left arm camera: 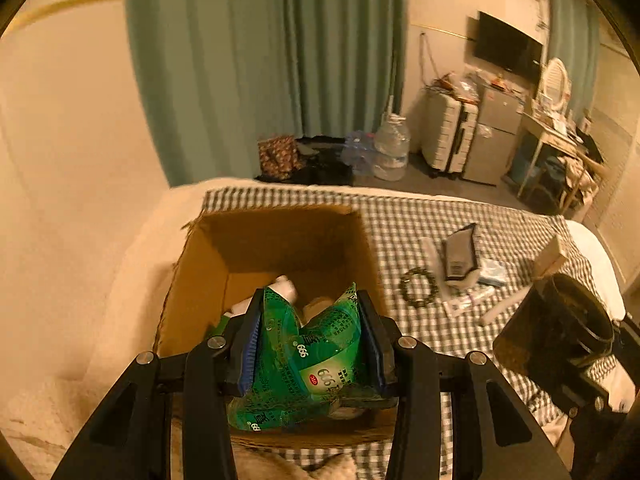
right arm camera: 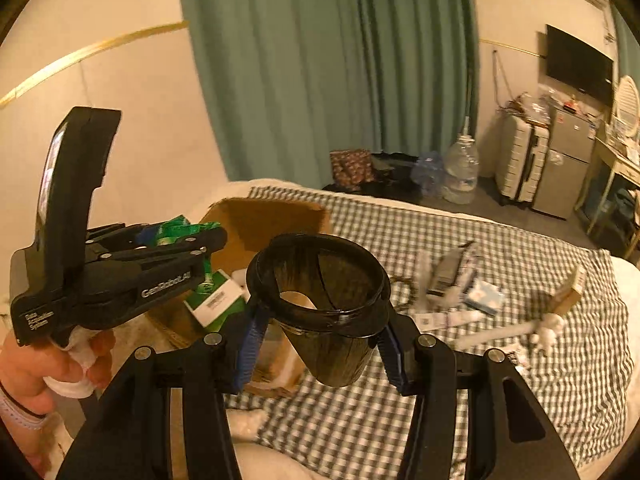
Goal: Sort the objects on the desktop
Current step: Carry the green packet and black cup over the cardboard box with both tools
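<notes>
My left gripper (left arm camera: 310, 344) is shut on a crumpled green packet (left arm camera: 304, 364) and holds it over an open cardboard box (left arm camera: 208, 264) on the checked cloth. A white tube and other items lie inside the box. My right gripper (right arm camera: 320, 344) is shut on a dark, open-topped cup (right arm camera: 324, 304), held above the cloth just right of the box (right arm camera: 276, 216). The cup (left arm camera: 556, 332) also shows at the right edge of the left wrist view. A hand holds the left gripper (right arm camera: 176, 236) at the left of the right wrist view.
On the checked cloth (left arm camera: 400, 216) to the right lie a bead bracelet (left arm camera: 418, 284), a dark pouch (left arm camera: 460, 252), small packets, a white tube and a small carton (left arm camera: 554, 254). Beyond the bed stand a water jug (left arm camera: 392, 148), a suitcase (left arm camera: 448, 136), a small fridge and a desk.
</notes>
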`<state>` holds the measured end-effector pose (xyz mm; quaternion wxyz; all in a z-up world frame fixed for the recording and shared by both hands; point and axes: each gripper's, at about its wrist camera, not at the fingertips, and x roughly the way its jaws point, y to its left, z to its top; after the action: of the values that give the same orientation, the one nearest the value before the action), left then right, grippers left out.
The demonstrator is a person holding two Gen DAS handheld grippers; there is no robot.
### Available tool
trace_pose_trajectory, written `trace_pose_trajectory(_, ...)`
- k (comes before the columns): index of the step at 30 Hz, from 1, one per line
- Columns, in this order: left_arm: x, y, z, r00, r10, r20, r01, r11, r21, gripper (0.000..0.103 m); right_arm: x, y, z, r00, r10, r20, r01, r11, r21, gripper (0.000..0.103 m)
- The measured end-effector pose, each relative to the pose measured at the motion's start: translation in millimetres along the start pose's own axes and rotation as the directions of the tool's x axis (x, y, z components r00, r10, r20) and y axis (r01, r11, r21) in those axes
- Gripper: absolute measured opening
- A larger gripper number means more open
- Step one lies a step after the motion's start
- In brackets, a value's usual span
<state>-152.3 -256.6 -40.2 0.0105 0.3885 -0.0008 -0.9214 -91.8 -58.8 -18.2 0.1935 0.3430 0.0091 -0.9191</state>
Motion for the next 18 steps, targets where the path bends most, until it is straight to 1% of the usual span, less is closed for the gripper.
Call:
trace_pose_trajectory(5, 22, 30, -12, 0.999, 0.036, -0.013, -0.036, 0.999, -0.032, 0.043, 36, 32, -1, 0.998, 0.022, -0.052, -0.024, 0.999, -0.037, 0.051)
trace_pose_trajectory(10, 40, 53, -20, 1.000, 0.021, -0.022, -0.023, 0.996, -0.083, 0.043, 67, 51, -2, 0.995, 0.016, -0.097, -0.022, 0.998, -0.065, 0.051)
trace_pose_trajectory(14, 51, 56, -24, 0.999, 0.039, -0.025, -0.040, 0.997, -0.070, 0.043, 89, 61, -2, 0.992, -0.002, -0.126, -0.009, 0.996, -0.088, 0.051)
trace_pose_trajectory(18, 62, 61, -29, 0.999, 0.025, -0.045, -0.029, 0.996, -0.087, 0.043, 110, 68, -2, 0.988, -0.013, -0.153, -0.002, 0.995, -0.101, 0.050)
